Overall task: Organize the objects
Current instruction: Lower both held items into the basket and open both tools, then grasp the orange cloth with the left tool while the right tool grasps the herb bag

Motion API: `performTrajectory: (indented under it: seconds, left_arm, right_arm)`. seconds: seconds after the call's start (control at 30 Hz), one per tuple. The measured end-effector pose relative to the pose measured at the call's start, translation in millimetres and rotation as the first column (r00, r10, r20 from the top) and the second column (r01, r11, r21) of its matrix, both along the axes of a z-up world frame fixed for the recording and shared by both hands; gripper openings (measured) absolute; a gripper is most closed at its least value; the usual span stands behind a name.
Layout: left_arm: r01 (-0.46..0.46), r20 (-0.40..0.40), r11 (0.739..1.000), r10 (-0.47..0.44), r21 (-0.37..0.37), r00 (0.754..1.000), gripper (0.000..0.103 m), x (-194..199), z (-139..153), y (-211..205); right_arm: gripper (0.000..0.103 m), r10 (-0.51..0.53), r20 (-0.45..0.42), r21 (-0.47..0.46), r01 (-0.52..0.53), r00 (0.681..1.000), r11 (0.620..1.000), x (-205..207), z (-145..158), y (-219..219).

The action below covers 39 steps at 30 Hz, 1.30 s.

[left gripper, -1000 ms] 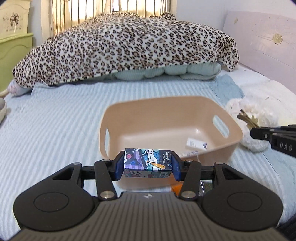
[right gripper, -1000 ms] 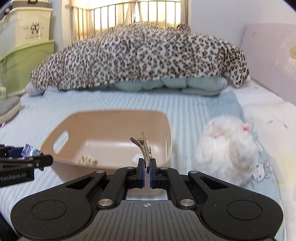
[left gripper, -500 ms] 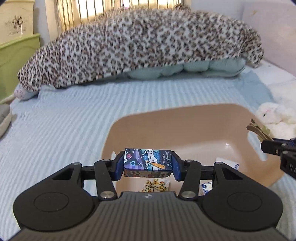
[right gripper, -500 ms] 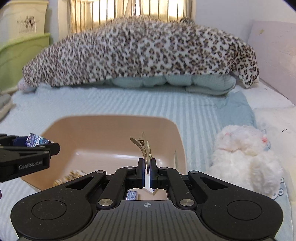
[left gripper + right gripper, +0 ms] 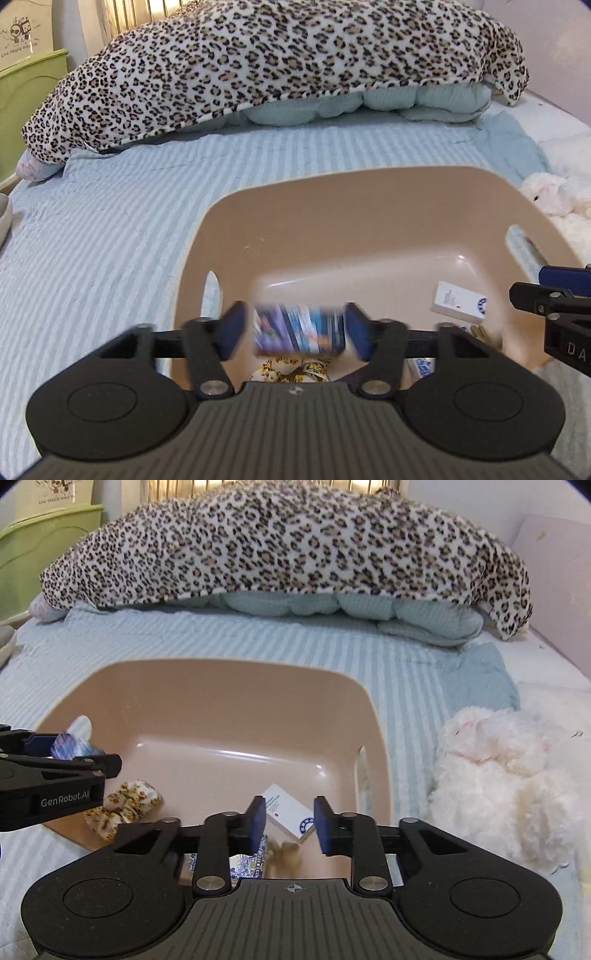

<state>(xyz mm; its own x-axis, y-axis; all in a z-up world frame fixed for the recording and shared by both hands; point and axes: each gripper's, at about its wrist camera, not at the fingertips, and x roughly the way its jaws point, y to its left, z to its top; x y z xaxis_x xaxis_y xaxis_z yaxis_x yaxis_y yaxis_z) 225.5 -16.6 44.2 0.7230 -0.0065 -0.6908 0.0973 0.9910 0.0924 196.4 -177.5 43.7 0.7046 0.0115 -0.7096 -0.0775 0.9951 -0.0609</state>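
Note:
A tan plastic basket (image 5: 354, 206) (image 5: 236, 701) sits on the striped bed. My left gripper (image 5: 297, 330) is open over it, and a small blue printed box (image 5: 299, 332), blurred, is loose between the spread fingers. My right gripper (image 5: 290, 825) is open and empty over the basket's right part. A blurred tan hair clip (image 5: 284, 851) lies in the basket just under it. The basket also holds a white card box (image 5: 290, 814) (image 5: 460, 302), a floral scrunchie (image 5: 123, 808) (image 5: 290, 369) and a blue-and-white packet (image 5: 247, 860).
A leopard-print blanket (image 5: 280, 62) over a teal quilt fills the far side of the bed. A white plush toy (image 5: 506, 786) lies right of the basket. A green storage bin (image 5: 40, 554) stands at the far left.
Both grippers have opened over the basket. The left one let go of the blue box. The right one let go of the hair clip, which dropped into the basket.

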Motion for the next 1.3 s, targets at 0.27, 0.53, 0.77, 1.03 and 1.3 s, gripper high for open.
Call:
performTrajectory:
  seconds: [0.27, 0.53, 0.77, 1.03, 1.3]
  left_arm:
    - [0.041, 0.039, 0.999, -0.04, -0.028, 0.998, 0.084, -41, 28, 0]
    - [0.061, 0.044, 0.998, -0.061, -0.017, 0.997, 0.087, -82, 27, 3]
    - [0.106, -0.038, 0.994, -0.105, 0.001, 0.994, 0.087, -102, -1, 2]
    - [0.137, -0.099, 0.99, -0.138, -0.021, 0.985, 0.087, -99, -28, -9]
    - [0.128, -0.163, 0.989, -0.139, -0.079, 0.977, 0.086, -74, -58, -22]
  right_arm:
    - [0.078, -0.004, 0.033, 0.034, 0.003, 0.999, 0.999, -46, 36, -17]
    - [0.091, -0.029, -0.004, 0.037, 0.029, 1.0, 0.999, -86, 31, -30]
    - [0.092, -0.045, -0.113, 0.042, 0.05, 0.993, 0.998, -93, -4, -31]
    - [0.093, -0.024, -0.197, 0.047, 0.034, 0.98, 0.998, -94, -45, -22]
    - [0.094, -0.024, -0.237, 0.025, 0.031, 0.971, 0.999, -88, -64, -23]
